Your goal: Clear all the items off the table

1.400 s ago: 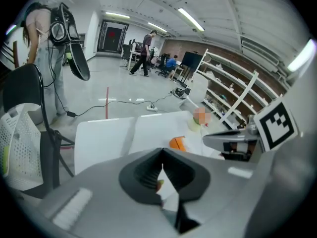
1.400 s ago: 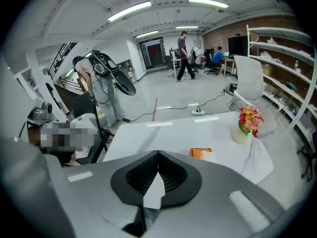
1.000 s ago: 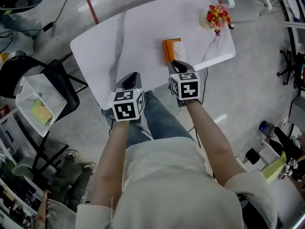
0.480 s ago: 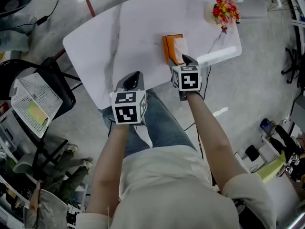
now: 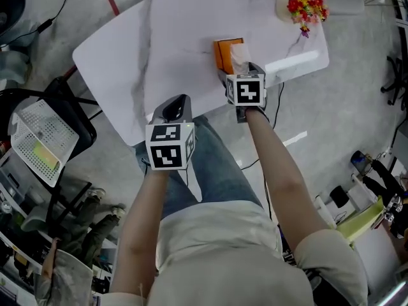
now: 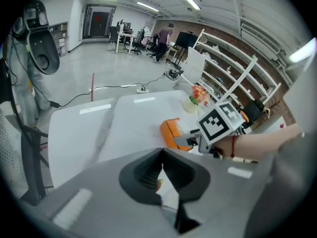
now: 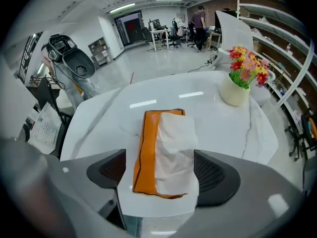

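Observation:
An orange tissue box (image 7: 148, 152) with white tissue sticking out lies on the white marble table (image 5: 172, 37), near its front edge. My right gripper (image 7: 161, 175) hangs over the box's near end, its jaws just having opened; the box sits between the pads without being pressed. In the head view the right gripper (image 5: 241, 72) is at the tissue box (image 5: 223, 48). A vase of red and yellow flowers (image 5: 303, 4) stands at the far right corner. My left gripper (image 5: 176, 108) is shut and empty over the front edge, with its jaws (image 6: 161, 170) closed together.
A black chair with a white mesh basket (image 5: 35, 142) stands left of the table. Cables run over the grey floor. The person's legs are under the table's front edge. Office desks and shelves show far off in the gripper views.
My right gripper has gone forward and down to the tissue box, and its jaws have spread around it. The left gripper has sunk a little at the table's front edge.

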